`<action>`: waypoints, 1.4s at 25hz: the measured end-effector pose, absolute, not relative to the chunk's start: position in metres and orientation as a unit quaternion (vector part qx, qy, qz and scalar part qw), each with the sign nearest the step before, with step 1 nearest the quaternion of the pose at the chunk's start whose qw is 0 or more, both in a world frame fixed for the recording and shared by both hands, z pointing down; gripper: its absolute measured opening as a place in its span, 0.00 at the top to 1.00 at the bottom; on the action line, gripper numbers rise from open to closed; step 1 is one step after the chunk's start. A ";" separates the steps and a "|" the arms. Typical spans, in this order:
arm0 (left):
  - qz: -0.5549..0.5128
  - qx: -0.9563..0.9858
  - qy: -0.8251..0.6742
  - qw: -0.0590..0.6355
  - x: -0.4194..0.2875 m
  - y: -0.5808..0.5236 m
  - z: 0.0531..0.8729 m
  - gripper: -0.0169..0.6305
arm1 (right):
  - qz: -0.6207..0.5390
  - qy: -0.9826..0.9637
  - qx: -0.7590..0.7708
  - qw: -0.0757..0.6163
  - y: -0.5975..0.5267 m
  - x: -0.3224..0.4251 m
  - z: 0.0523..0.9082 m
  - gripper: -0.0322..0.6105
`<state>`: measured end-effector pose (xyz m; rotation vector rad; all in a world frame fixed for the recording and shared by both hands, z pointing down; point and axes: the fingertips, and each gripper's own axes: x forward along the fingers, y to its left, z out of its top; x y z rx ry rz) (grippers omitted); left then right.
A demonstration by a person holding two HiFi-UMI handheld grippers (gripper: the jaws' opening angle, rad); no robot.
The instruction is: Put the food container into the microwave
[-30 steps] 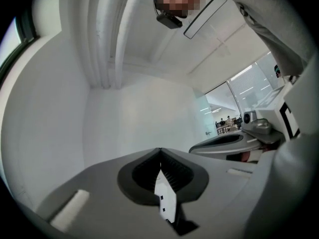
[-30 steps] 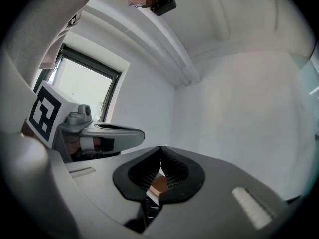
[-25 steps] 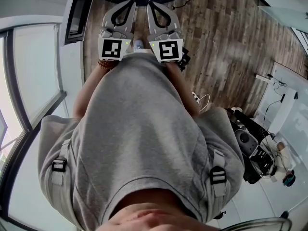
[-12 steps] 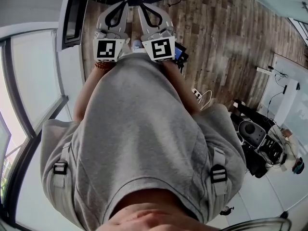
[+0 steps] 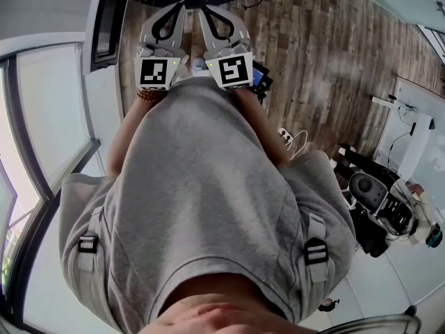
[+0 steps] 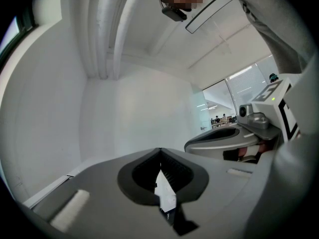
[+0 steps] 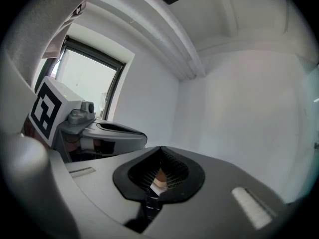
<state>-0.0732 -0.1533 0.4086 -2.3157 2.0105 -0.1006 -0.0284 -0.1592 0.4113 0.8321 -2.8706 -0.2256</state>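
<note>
No food container or microwave shows in any view. In the head view my grey shirt (image 5: pixel 208 207) fills the middle, and both grippers hang in front of it, pointing down at the wooden floor (image 5: pixel 327 54). My left gripper (image 5: pixel 179 9) and right gripper (image 5: pixel 203 12) sit side by side, marker cubes toward me. Along the left gripper view, the left gripper (image 6: pixel 159 152) has its jaws meeting at the tip with nothing held. My right gripper (image 7: pixel 160 149) looks the same, shut and empty, against white walls.
A dark framed panel (image 5: pixel 108 19) stands at the upper left beside a glass wall (image 5: pixel 42 117). A white cable and power strip (image 5: pixel 290 139) lie on the floor. Black equipment (image 5: pixel 375 214) and a white desk (image 5: pixel 410 131) crowd the right side.
Over the last second both grippers shifted slightly up and left in the head view as the view tilted. Their jaws stayed shut.
</note>
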 end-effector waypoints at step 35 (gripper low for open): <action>-0.028 -0.747 0.662 0.042 -0.076 -0.161 0.409 0.97 | -0.083 -0.958 0.261 0.084 -0.168 -0.031 0.420 0.93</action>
